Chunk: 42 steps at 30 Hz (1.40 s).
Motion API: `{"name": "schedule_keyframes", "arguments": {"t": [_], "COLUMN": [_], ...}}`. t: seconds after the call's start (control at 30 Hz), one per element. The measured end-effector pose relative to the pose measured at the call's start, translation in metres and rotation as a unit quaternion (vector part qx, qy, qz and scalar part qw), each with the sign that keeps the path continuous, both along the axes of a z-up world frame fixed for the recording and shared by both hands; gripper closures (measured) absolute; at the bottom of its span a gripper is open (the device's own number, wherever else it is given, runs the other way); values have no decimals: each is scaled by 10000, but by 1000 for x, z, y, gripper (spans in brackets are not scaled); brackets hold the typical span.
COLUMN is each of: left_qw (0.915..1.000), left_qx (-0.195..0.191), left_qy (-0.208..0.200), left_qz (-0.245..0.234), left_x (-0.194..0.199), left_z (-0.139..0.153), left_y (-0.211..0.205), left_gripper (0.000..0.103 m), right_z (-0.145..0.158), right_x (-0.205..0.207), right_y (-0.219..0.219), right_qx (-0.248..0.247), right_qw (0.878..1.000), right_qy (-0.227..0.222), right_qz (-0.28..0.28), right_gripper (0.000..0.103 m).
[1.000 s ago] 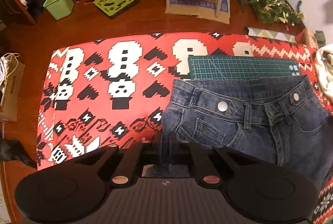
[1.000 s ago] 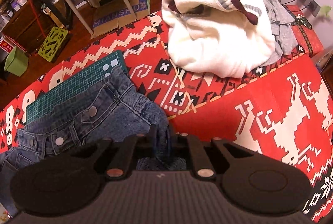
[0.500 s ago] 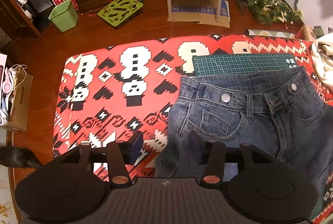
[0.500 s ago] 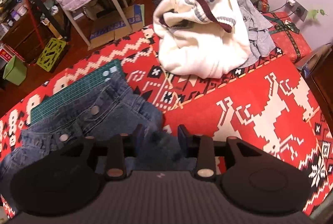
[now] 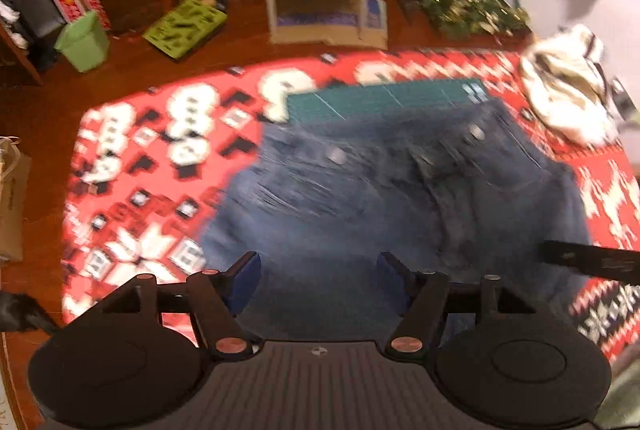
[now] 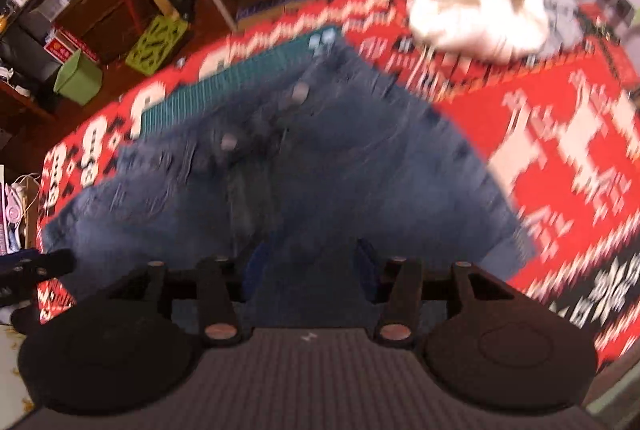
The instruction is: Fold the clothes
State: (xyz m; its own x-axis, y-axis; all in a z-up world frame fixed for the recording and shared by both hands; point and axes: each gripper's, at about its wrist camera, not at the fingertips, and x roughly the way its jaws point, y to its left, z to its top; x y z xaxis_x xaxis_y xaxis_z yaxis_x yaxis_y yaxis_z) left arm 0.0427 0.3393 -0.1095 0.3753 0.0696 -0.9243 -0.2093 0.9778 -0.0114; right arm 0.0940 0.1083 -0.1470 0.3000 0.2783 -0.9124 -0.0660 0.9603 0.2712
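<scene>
Both of our grippers have let go of the jeans since a second ago and pulled back, so more of the surface shows in each view. Our left gripper [image 5: 318, 270] hangs above the near part of the jeans [image 5: 392, 198], its blue-padded fingers [image 5: 244, 280] spread wide with nothing between them. Our right gripper [image 6: 310, 262] is likewise spread apart and empty over the jeans [image 6: 320, 166]. We see the jeans lying flat on the red patterned blanket [image 5: 132, 190], waistband at the far side, overlapping the near edge of a green cutting mat [image 5: 380, 98]. A cream sweater [image 6: 468, 2] sits bunched on the blanket, well apart from the jeans, at the far right. Both views are blurred. From the left camera, a black part of the right gripper shows at the right edge.
</scene>
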Motion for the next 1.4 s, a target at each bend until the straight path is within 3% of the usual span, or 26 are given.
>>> {"name": "schedule_keyframes", "arguments": {"t": [0.07, 0.2, 0.5, 0.57, 0.63, 0.73, 0.87, 1.03, 1.4], "left_qw": [9998, 9993, 9959, 9953, 9945, 9938, 9927, 9919, 9915], "left_qx": [-121, 69, 251, 233, 223, 172, 105, 48, 122], "left_qy": [-26, 120, 443, 496, 589, 702, 735, 737, 806], "left_qz": [-132, -343, -744, -801, -833, -843, -948, -1034, -1018], "left_x": [-4, -7, 1, 4, 7, 10, 13, 16, 19], "left_z": [-11, -41, -90, -97, -105, -116, -122, -127, -128], "left_y": [-13, -35, -41, -40, -39, -38, -42, -47, -49], "left_gripper": [39, 39, 37, 35, 34, 30, 13, 1, 0], "right_z": [-11, -34, -73, -76, -77, -81, -84, -86, -90], "right_x": [-9, -18, -14, -10, -8, -6, -6, -5, -1], "right_y": [5, 14, 25, 26, 29, 36, 44, 52, 72], "right_qx": [60, -178, -541, -526, -477, -466, -489, -698, -1310], "right_qw": [9998, 9992, 9969, 9967, 9968, 9965, 9957, 9945, 9874], "right_qy": [167, 360, 548, 584, 633, 677, 712, 734, 880], "right_qz": [-24, 36, -162, -214, -113, 157, 329, 277, 152], "right_gripper": [50, 52, 51, 46, 29, 14, 2, 0, 0]}}
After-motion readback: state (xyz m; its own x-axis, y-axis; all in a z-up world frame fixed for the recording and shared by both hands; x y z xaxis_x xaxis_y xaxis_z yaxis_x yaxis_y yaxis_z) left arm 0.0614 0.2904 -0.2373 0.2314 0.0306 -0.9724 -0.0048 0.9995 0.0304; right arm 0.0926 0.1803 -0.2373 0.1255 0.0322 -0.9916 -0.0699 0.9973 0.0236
